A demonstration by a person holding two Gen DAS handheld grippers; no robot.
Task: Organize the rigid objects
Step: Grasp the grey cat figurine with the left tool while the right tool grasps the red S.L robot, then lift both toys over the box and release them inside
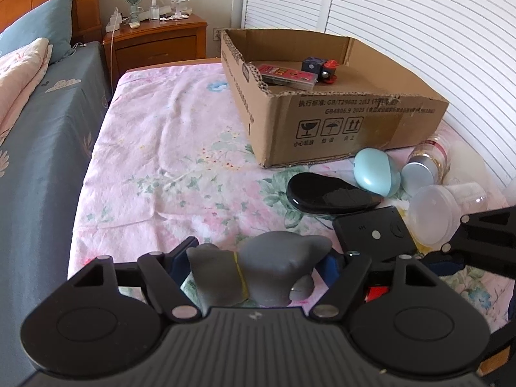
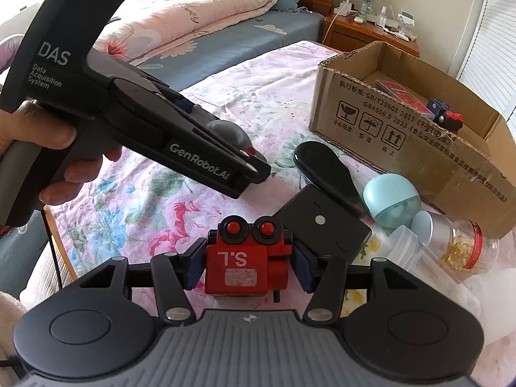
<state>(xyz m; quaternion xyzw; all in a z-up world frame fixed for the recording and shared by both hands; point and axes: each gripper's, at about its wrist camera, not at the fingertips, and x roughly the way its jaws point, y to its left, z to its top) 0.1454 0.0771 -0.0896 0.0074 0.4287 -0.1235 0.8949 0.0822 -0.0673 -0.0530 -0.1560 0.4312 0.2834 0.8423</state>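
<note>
The bed (image 1: 154, 148) under a pink floral sheet carries a cardboard box (image 1: 342, 122) by the louvred doors; a red card pack (image 1: 287, 75) and a red-and-blue toy (image 1: 322, 67) lie inside. In front of the box lie a black oval case (image 1: 325, 193), a black device (image 1: 374, 233), a teal egg (image 1: 375, 172) and two jars (image 1: 425, 161). The left gripper (image 1: 258, 271) has its jaws closed on a grey figure (image 1: 254, 271) just above the sheet. The right gripper (image 2: 245, 266) has its jaws clamped on a red robot toy (image 2: 245, 258), near the black device.

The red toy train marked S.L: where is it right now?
In the right wrist view, low centre, the red toy train sits between the right gripper pads, just before the black box.
</note>
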